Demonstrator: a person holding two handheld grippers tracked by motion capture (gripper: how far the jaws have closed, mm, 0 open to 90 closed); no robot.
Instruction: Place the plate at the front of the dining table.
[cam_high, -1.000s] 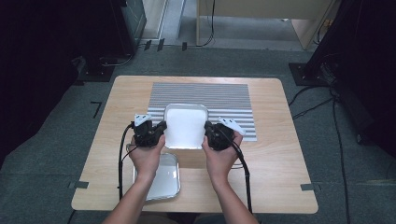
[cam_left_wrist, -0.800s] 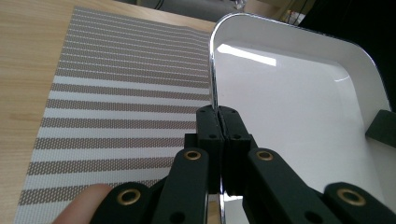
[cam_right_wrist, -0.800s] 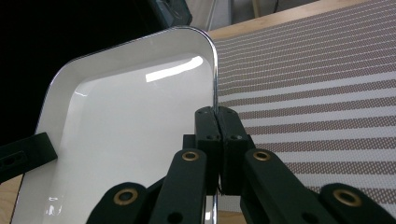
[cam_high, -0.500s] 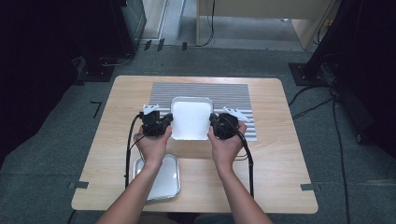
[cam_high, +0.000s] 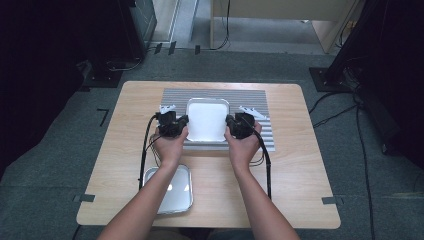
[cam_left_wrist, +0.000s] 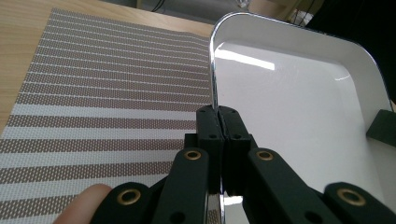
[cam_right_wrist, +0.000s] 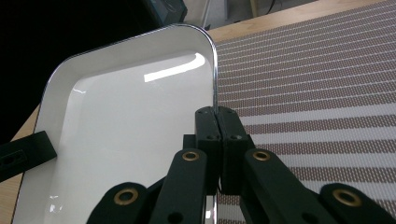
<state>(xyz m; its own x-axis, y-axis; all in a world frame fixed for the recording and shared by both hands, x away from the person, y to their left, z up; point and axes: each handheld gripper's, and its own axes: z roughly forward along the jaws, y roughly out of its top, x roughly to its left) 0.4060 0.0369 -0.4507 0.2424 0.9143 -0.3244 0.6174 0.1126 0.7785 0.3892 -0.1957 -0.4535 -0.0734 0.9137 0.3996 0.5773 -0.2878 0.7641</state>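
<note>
Left gripper (cam_left_wrist: 218, 116) pinched tight on the left rim of the white tray (cam_high: 207, 120), right gripper (cam_right_wrist: 217, 116) clamped just as tight on the opposite rim. The tray hangs between them, over the striped mat (cam_high: 250, 97), its long axis running away from the person. A second tray (cam_high: 172, 192) sits on the bench (cam_high: 300, 170), nearer the left hand.

A light wooden tabletop (cam_high: 300, 165) fills the middle of the high view, standing on a grey carpeted floor (cam_high: 370, 190). A grey-and-white striped woven placemat (cam_high: 250, 102) lies across its upper centre. A second shiny metal tray (cam_high: 175, 192), empty, sits at the lower left of the tabletop, near its front edge. Black cables (cam_high: 345, 110) trail over the floor at the right.
</note>
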